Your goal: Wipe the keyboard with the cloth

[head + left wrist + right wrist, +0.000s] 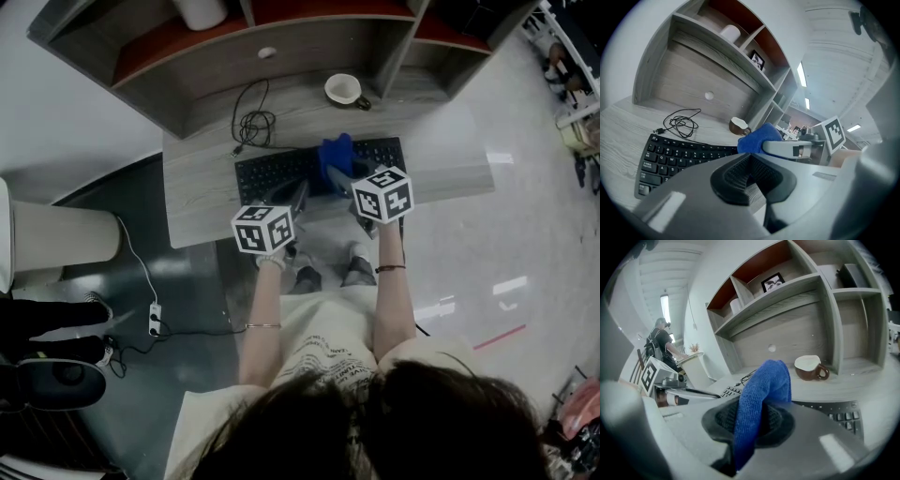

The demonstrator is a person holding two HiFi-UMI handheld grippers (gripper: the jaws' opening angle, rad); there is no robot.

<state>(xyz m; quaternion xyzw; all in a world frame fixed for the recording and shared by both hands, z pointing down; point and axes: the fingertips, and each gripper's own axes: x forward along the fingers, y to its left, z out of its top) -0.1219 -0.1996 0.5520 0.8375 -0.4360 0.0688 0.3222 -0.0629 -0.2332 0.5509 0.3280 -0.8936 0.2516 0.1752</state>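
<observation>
Head view first: the right gripper [345, 183] is out over the keyboard [272, 172], jaws clamped on the blue cloth [336, 155]. Right gripper view confirms it: the cloth is pinched low down, so a thick fold stands proud past the jaw tips. That fold is the wiping pad, I'd say, keeping hard plastic off the keys. It hangs above the keyboard's middle; whether it's touching the keys, I can't tell. Left gripper [298, 192] sits alongside at the keyboard's near edge, jaws together on nothing, likely parked there to steady the board. Cup [344, 89] and coiled cable [253, 122] lie behind the keyboard on the counter [197, 202], out of the wiping path.
</observation>
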